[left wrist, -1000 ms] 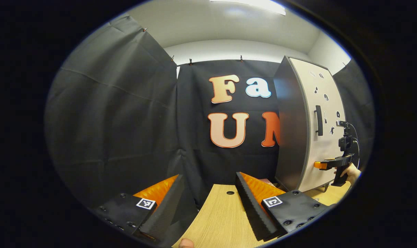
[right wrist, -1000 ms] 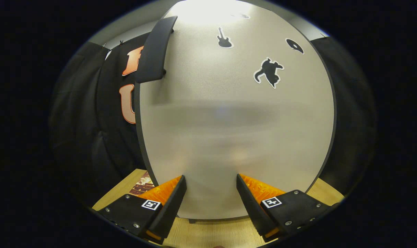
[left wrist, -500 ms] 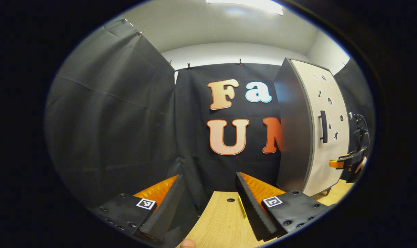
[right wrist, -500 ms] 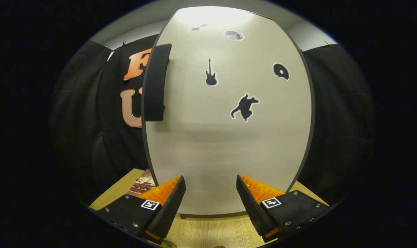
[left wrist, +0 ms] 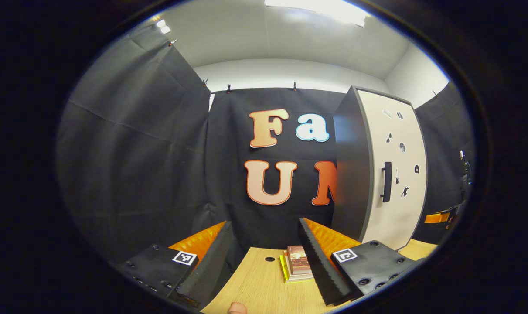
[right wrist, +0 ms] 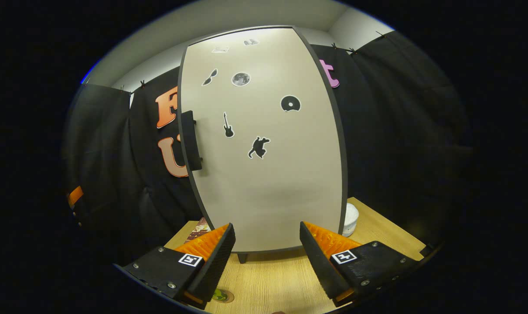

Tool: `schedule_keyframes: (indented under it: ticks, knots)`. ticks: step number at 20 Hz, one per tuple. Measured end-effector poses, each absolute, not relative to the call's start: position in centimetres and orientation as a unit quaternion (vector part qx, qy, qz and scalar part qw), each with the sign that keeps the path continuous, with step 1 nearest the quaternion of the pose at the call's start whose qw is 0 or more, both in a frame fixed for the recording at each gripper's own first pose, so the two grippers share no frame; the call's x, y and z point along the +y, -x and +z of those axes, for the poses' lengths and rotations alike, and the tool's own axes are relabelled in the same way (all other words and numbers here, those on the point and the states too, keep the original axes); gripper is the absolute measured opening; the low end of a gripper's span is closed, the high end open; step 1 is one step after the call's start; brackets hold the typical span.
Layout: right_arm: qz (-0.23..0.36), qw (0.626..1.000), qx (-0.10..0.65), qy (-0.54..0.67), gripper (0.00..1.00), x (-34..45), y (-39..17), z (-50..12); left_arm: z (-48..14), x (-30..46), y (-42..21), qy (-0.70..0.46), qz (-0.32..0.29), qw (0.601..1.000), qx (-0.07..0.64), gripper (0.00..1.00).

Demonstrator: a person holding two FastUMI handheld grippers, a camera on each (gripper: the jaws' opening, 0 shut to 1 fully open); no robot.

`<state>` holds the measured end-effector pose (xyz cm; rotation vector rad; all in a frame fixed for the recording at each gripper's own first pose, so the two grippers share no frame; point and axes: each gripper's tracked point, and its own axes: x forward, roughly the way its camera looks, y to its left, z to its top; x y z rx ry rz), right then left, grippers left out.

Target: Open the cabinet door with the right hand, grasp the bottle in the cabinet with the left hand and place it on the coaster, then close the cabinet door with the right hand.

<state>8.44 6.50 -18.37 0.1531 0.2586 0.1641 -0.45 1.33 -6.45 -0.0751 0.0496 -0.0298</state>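
Note:
The cabinet stands on the table with its cream door (right wrist: 264, 144) flat against the dark body (left wrist: 350, 174). The door carries small black stickers and a black handle (right wrist: 192, 139) (left wrist: 386, 182) near its left edge. My right gripper (right wrist: 266, 257) is open, a good way back from the door and level with its lower edge, with nothing between its fingers. A small round disc with some green on it (right wrist: 220, 296) lies on the table just under the right gripper; I cannot tell what it is. My left gripper (left wrist: 266, 261) is open, left of the cabinet and facing the booth wall.
A short stack of books (left wrist: 296, 264) lies on the wooden table (left wrist: 255, 288) left of the cabinet. A white round pot (right wrist: 350, 218) stands by the cabinet's right side. The right gripper (left wrist: 440, 217) shows at the far right of the left gripper view.
The right gripper has drawn back from the door, which now looks smaller and whole. The left gripper has also pulled back, bringing the books into its view.

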Motion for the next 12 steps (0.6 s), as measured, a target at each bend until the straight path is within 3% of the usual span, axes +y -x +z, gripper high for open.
schedule_keyframes:
  ticks: [5,12]
  knots:
    - [0.056,0.993,0.105,-0.018,0.94,3.2,-5.6,-17.1,-4.4,0.3,3.0,0.037,-0.015,0.999,0.013,0.98]
    - [0.042,0.999,0.029,0.019,0.94,1.0,1.0,-6.5,-0.6,1.6,4.7,0.045,-0.012,0.999,0.016,0.97]
